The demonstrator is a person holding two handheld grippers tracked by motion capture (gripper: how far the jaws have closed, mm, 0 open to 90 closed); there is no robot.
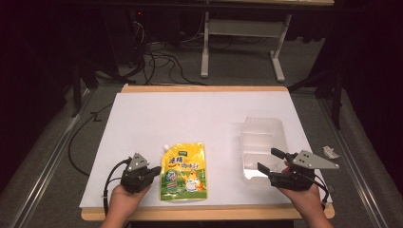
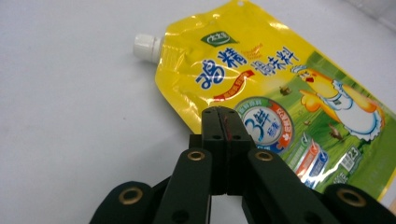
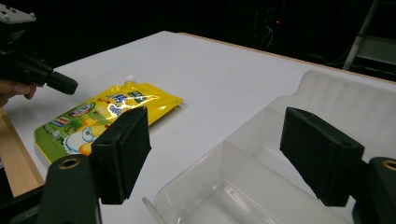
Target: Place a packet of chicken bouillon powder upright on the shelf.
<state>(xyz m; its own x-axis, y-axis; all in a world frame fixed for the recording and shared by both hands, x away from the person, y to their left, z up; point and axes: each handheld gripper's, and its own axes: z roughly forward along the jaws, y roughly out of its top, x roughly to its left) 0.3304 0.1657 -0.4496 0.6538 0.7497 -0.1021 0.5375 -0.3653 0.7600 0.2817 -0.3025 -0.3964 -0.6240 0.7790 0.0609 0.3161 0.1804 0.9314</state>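
Yellow foil catches the eye first: a flat spouted pouch (image 1: 185,171) lies label-up near the front edge of the white worktop (image 1: 199,114), just beside the left claw (image 1: 154,172). That claw's black jaws are pressed together with nothing between them, their tips hovering over the pouch's lower left edge, as the left gripper view shows. To pick the pouch up well, the person would likely need to spread those jaws, tilt them low, and catch a firm sealed edge, since the slick film could slide away. The right claw (image 1: 270,160) stands spread wide and empty at the near end of a clear plastic container (image 1: 263,137), well apart to the right of the pouch.

The pouch is glossy, bright yellow above and green below, with blue lettering, a cartoon chicken, and a small white screw cap (image 2: 147,46) at its far left corner.
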